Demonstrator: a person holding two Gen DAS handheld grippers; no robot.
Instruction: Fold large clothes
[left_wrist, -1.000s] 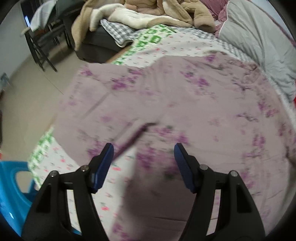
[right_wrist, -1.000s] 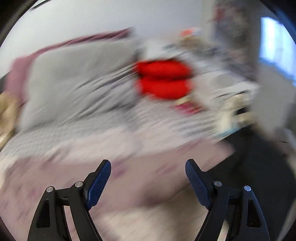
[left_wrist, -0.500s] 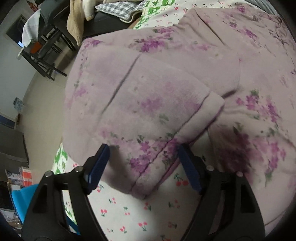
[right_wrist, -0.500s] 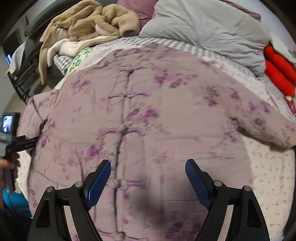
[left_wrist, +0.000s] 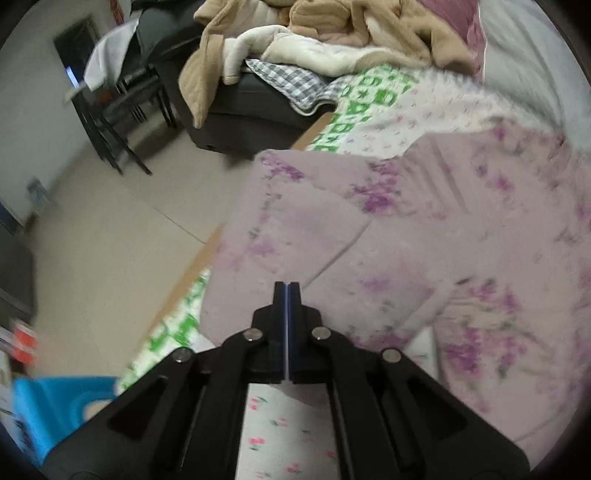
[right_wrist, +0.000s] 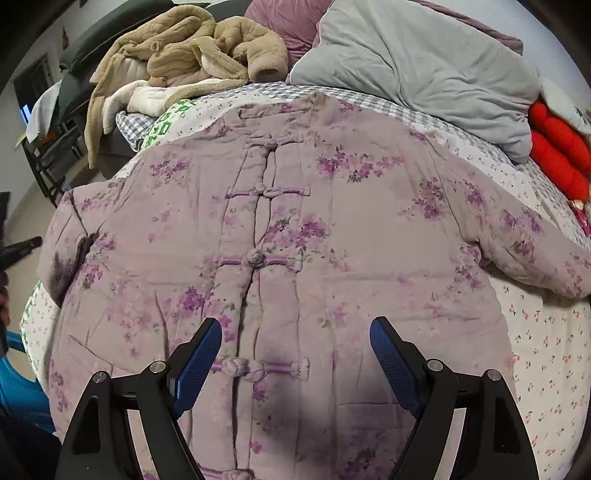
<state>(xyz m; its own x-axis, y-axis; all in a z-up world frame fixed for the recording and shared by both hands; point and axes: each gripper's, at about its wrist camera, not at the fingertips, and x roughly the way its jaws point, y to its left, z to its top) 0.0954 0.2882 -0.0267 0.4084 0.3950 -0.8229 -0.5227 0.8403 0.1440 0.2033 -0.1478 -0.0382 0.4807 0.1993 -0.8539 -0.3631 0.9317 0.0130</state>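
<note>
Spreading across most of the bed (right_wrist: 546, 354), the padded lilac jacket (right_wrist: 332, 240) is laid face up and flat, presumably so that its seams and sleeves can be reached from the near edge before any fold is made. Its long axis runs from near to far: the hem lies at the near edge under the right hand-held gripper (right_wrist: 295, 354), and the stand collar points to the far side, toward the grey quilt (right_wrist: 424, 62) and the heap of beige fleece clothes (right_wrist: 192, 48) piled there. The row of knotted frog fastenings (right_wrist: 266, 192) is closed and marks that axis down the middle of the front. The right sleeve is stretched out to the right over the cherry-print sheet, while the left sleeve (left_wrist: 295, 229) is drawn in along the jacket's left side at the bed's edge, above the tiled floor (left_wrist: 110, 229). The right hand-held gripper is held over the lower front with its jaws wide apart and nothing between them, judged to be poised for a hold on the hem or side. The left hand-held gripper (left_wrist: 287, 291) is seen with its jaws pressed fully together; no cloth can be seen between the pads, so the left sleeve just beyond its tips is judged not to be held.
</note>
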